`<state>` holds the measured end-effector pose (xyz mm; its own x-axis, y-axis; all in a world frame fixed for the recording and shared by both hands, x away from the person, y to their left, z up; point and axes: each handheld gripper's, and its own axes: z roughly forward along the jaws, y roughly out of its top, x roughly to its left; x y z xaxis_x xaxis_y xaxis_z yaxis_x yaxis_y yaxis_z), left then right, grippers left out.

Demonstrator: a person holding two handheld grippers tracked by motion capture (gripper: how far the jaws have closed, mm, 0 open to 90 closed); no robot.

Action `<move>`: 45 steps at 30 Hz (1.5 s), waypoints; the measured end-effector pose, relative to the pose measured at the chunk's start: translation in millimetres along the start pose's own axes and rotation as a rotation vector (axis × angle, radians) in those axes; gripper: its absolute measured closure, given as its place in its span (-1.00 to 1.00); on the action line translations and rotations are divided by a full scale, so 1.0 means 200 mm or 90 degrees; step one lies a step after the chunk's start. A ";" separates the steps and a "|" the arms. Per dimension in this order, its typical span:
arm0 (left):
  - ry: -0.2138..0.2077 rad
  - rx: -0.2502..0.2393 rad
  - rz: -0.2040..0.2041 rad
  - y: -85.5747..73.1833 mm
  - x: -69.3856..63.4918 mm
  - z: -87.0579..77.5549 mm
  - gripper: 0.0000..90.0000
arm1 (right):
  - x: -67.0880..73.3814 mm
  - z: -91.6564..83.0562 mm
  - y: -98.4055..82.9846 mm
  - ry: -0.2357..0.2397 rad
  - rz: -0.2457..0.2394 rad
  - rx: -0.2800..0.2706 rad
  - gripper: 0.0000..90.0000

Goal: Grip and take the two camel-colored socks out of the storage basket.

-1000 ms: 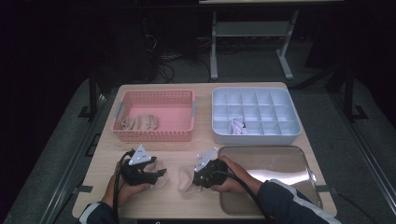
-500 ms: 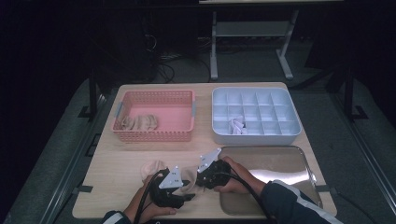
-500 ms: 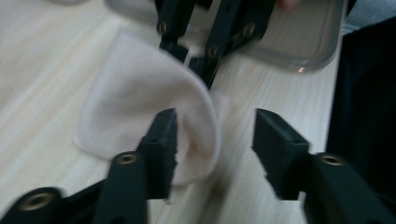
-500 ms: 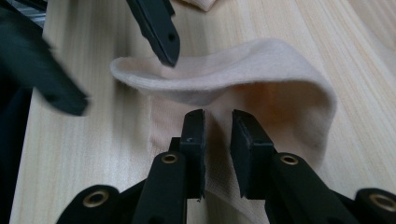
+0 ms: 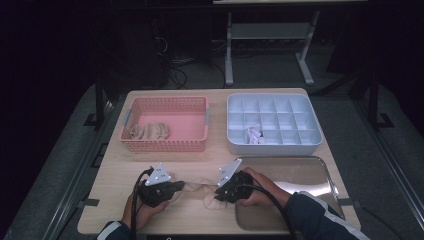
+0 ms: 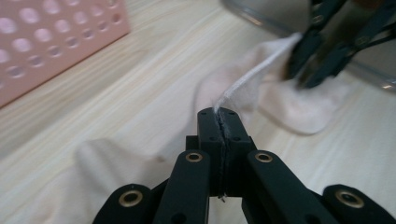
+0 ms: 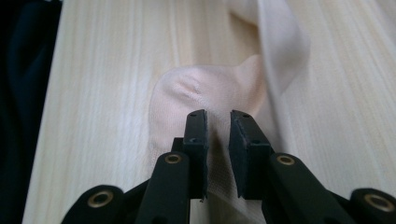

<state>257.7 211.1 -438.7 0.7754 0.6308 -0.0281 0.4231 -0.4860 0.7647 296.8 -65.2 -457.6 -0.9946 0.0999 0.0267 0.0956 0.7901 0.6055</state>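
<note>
My left gripper (image 6: pixel 219 119) has just clenched on an edge of the pale pink, thin fabric sock (image 6: pixel 285 105), which lies near the counter's (image 5: pixel 115 200) front edge, beside the steel tray's (image 5: pixel 320 175) left rim. My right gripper (image 7: pixel 217 123) grasps the sock's other end, jaws narrowly apart around the fabric.

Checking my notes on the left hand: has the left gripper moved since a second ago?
Yes. In the high view the left gripper has shifted right, away from the table's left edge and nearer the shiny metal tray. Its fingers have just closed on the pale beige sock.
</note>
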 end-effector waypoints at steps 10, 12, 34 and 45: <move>0.028 -0.014 0.013 0.04 0.02 -0.03 0.98 | 0.00 -0.03 0.00 0.020 -0.048 0.019 0.63; 0.029 -0.015 0.008 0.05 0.05 -0.02 0.98 | 0.00 -0.05 0.00 0.002 -0.051 0.019 0.61; 0.096 0.021 -0.040 0.08 0.31 0.13 0.97 | -0.02 0.01 0.03 -0.070 0.015 0.002 0.67; 0.117 -0.034 -0.028 0.11 0.29 0.08 0.46 | -0.12 -0.07 -0.01 -0.193 0.063 0.006 0.61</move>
<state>320.1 227.9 -433.7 0.6561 0.7528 0.0524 0.4253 -0.4263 0.7984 319.2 -77.8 -447.9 -0.9235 0.3512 -0.1541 0.1933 0.7733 0.6039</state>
